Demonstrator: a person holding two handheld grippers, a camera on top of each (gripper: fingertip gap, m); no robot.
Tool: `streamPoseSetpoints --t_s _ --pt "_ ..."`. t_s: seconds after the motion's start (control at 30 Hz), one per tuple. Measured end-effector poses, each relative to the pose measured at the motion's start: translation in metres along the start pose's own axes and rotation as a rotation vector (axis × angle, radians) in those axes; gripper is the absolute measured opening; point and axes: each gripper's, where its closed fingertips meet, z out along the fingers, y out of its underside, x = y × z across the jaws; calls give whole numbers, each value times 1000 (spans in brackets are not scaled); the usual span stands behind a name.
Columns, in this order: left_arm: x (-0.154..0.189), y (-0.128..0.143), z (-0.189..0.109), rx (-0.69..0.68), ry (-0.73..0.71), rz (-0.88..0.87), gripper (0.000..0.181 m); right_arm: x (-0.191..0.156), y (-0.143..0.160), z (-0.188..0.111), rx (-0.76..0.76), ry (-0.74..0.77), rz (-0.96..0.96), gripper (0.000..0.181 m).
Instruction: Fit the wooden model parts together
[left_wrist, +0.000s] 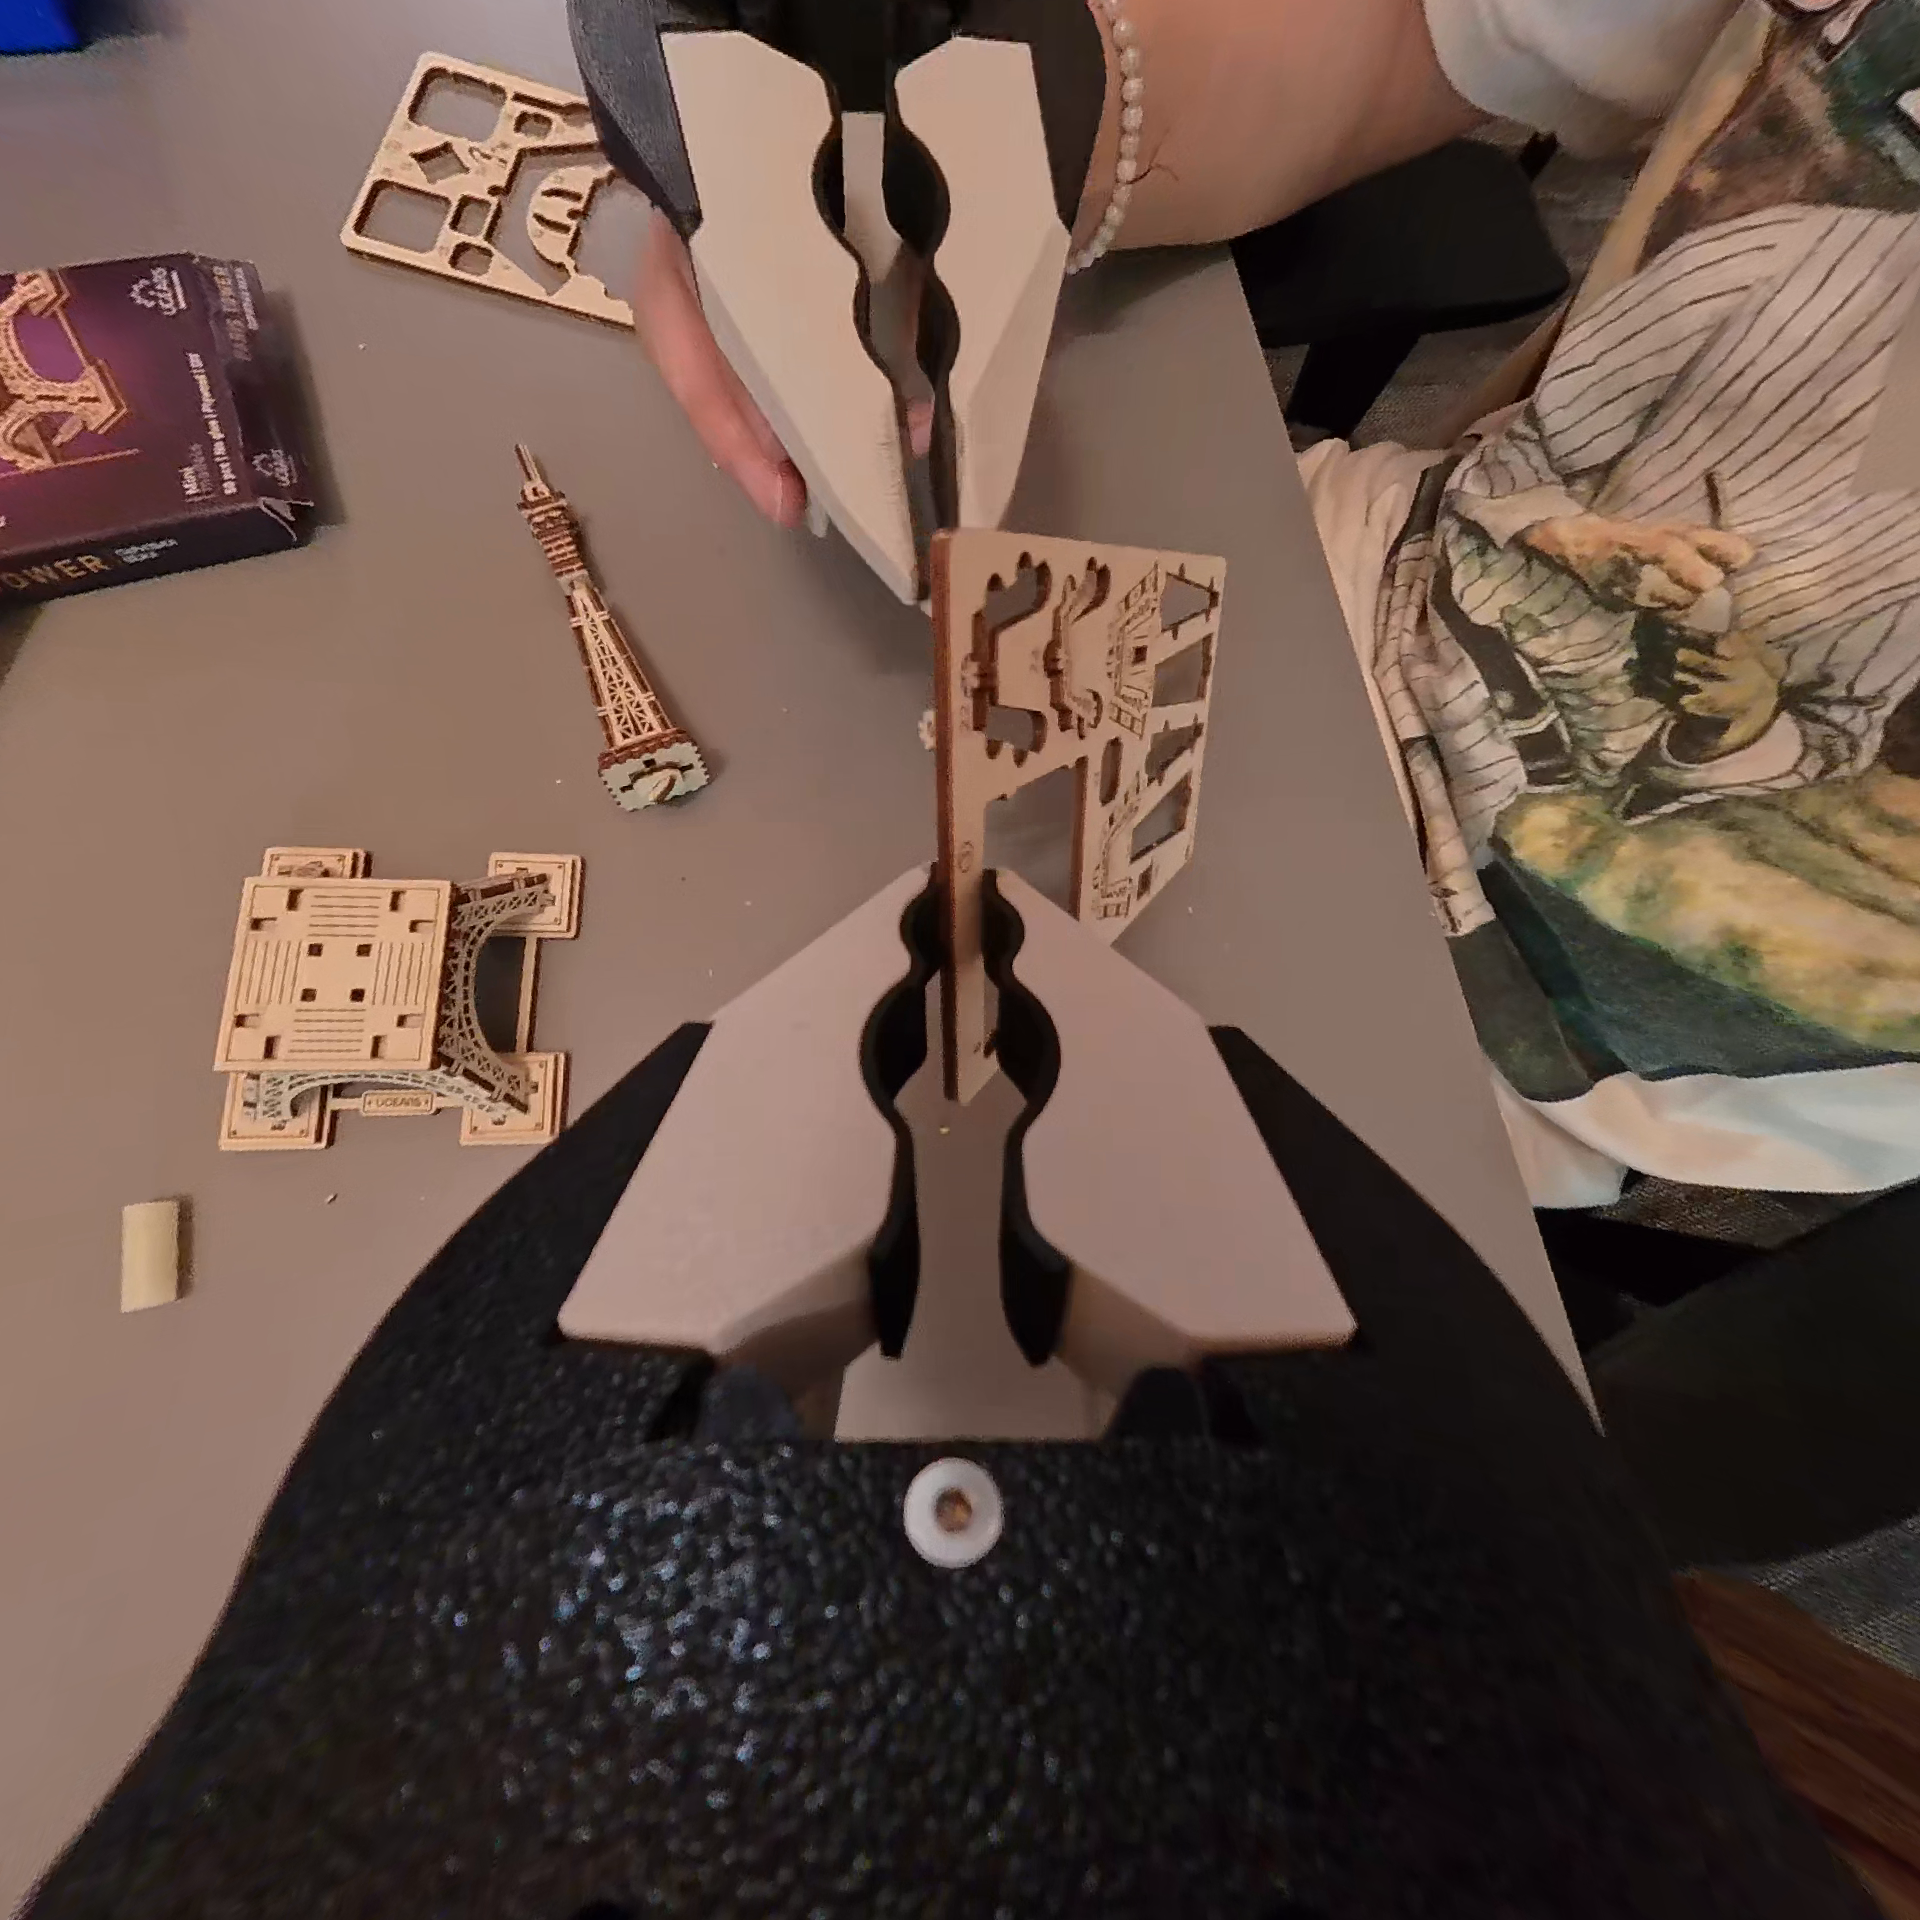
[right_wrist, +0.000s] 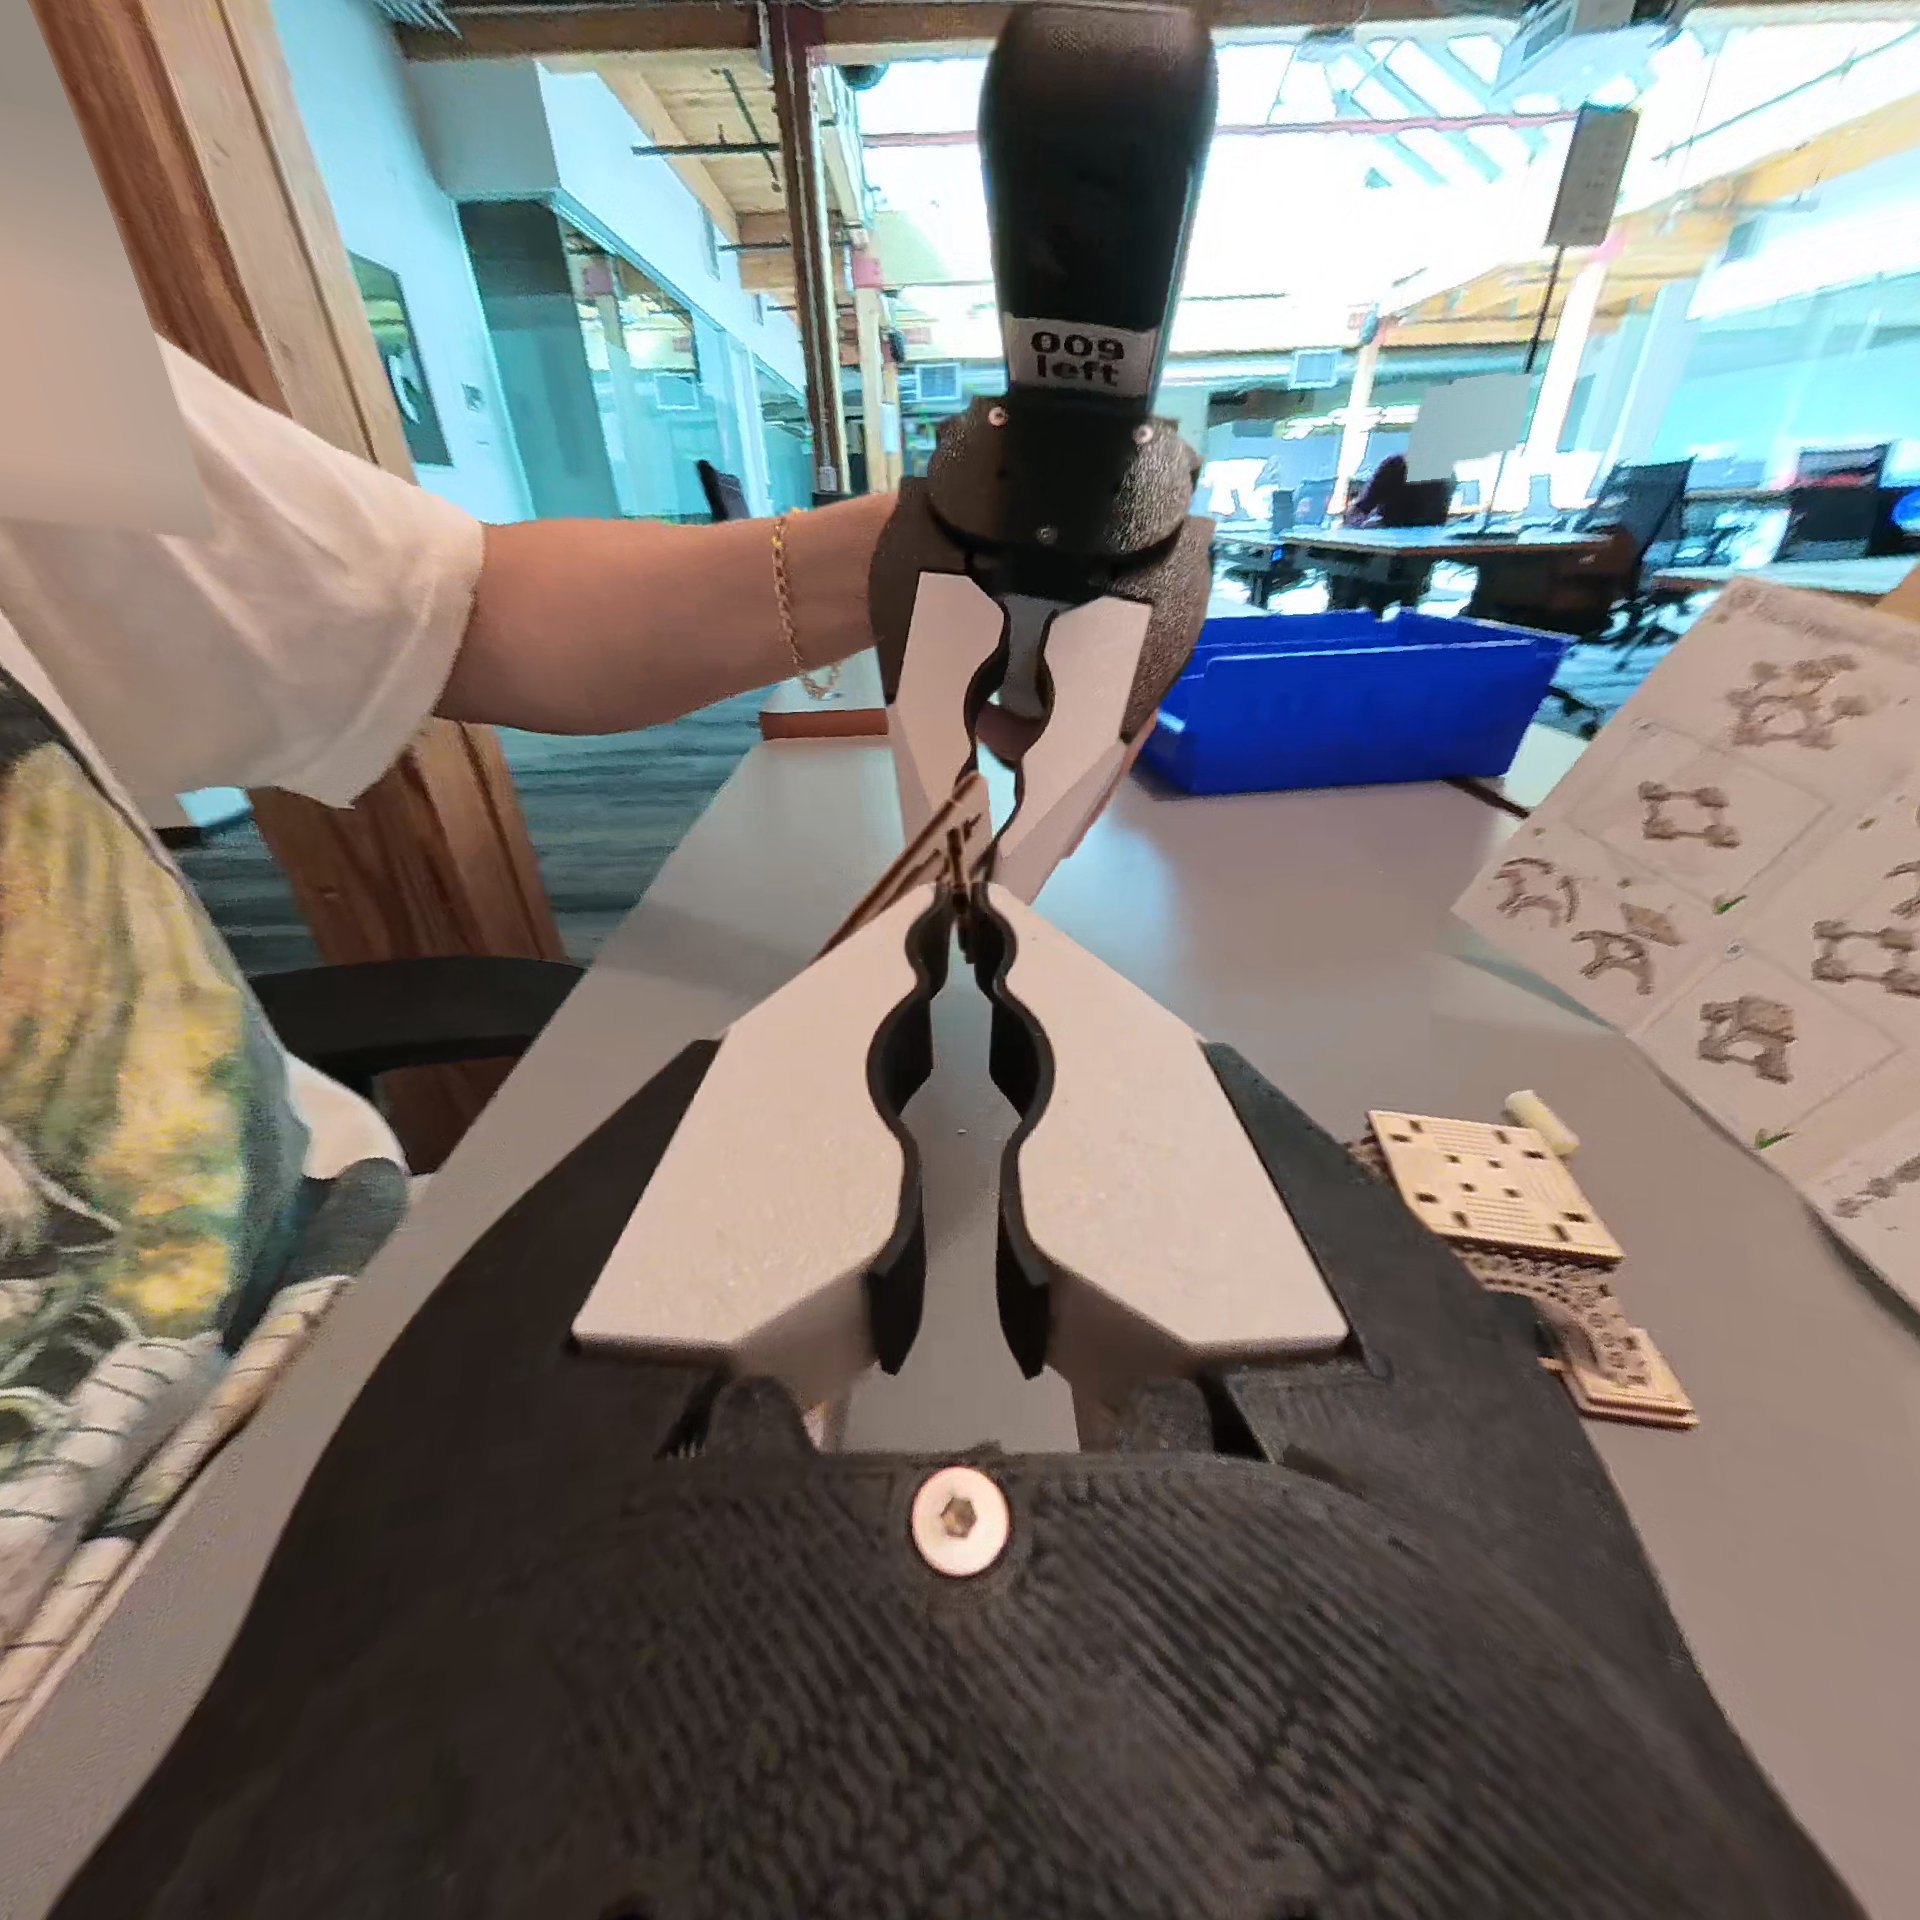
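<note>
My left gripper (left_wrist: 961, 883) is shut on the lower edge of a thin wooden parts sheet (left_wrist: 1049, 727) and holds it upright, on edge, above the grey table (left_wrist: 727, 727). My right gripper (left_wrist: 920, 566) comes in from the far side, its tips closed on the sheet's upper left corner. In the right wrist view my right gripper (right_wrist: 961, 909) pinches the sheet's dark edge (right_wrist: 914, 868), with the left gripper (right_wrist: 977, 842) facing it. The assembled tower spire (left_wrist: 608, 644) lies on the table. The tower base (left_wrist: 384, 997) lies to its left and also shows in the right wrist view (right_wrist: 1496, 1195).
A second, mostly emptied wooden sheet (left_wrist: 488, 197) and a dark purple box (left_wrist: 135, 416) lie at the far left. A small pale cylinder (left_wrist: 154, 1255) lies near the base. An instruction sheet (right_wrist: 1766, 883) and a blue bin (right_wrist: 1351, 696) are on the table. The table edge (left_wrist: 1403, 831) runs beside the person's torso. Tip to tip, the grippers are about 5 cm apart.
</note>
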Motion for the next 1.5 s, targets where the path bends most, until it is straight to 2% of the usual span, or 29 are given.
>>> streamPoseSetpoints --t_s 0.1,0.3,0.37,0.4,0.43,0.57,0.63,0.7,0.73,0.87,1.0,1.1,1.3,1.4,1.5 --pt "6 2 1 -9 47 9 5 0 5 1 -46 23 -94 1" --pt "15 -3 0 33 162 -70 2 -3 4 1 -36 11 -133 3" --pt "17 -3 3 36 194 -90 2 -4 9 2 -57 1 -127 18" --pt "17 -3 4 35 204 -99 2 -4 11 3 -66 3 -143 10" --pt "17 -2 5 29 216 -107 2 -8 10 3 -54 -11 -174 0" --pt "24 -1 8 11 282 -123 1 -9 9 3 -72 23 -353 0" --pt "28 -1 7 21 326 -143 0 -4 9 2 -107 82 -481 0" --pt "39 5 5 7 398 -119 0 13 7 -4 -149 208 -626 0" --pt "38 9 7 -7 389 -122 0 14 12 -5 -184 200 -659 0" --pt "26 16 3 13 321 -196 0 22 19 -6 -186 204 -474 0" --pt "8 31 -10 48 222 -356 0 33 51 -4 -333 195 -237 2" --pt "2 38 -20 101 199 -504 0 31 62 -5 -377 153 -77 40" --pt "2 52 -29 151 140 -573 0 33 38 -11 -226 120 86 43" --pt "7 46 -26 179 142 -571 0 16 35 1 -173 28 188 45" --pt "11 40 -22 185 131 -512 0 2 43 15 -182 -26 253 38"
